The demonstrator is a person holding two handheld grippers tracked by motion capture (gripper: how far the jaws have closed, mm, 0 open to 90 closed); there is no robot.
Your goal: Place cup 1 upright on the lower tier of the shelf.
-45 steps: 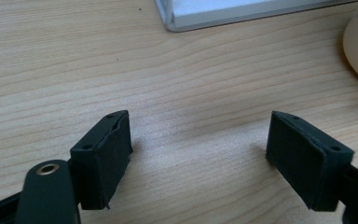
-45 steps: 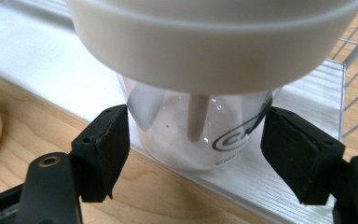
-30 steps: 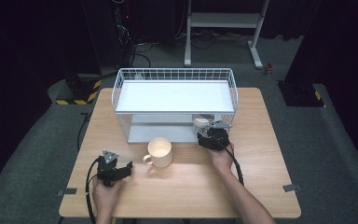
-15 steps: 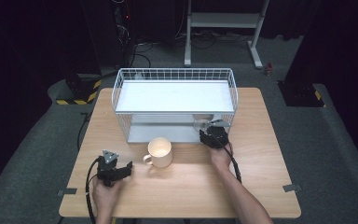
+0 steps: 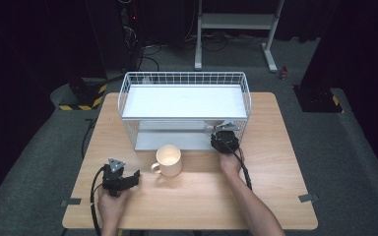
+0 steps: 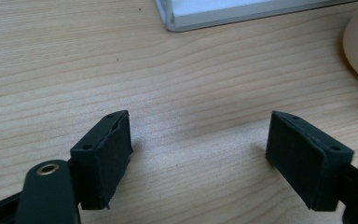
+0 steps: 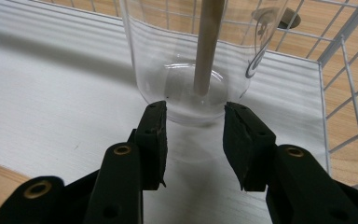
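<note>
At the right front corner of the rack's lower shelf, the glass is gripped at its base by the right gripper, whose jaws have just been closing on it. Lifting it out is judged still to be done. The left gripper is held wide and empty.

Clear glass — upright, lower shelf.

Two hand-held black grippers on bare forearms, no sleeves

Left gripper, nearest the mug, carries a grey three-cornered plate and a black cable; right gripper, beyond the mug, trails a black cable too. Brass-ringed holes mark the black arms behind the square pads.
</note>
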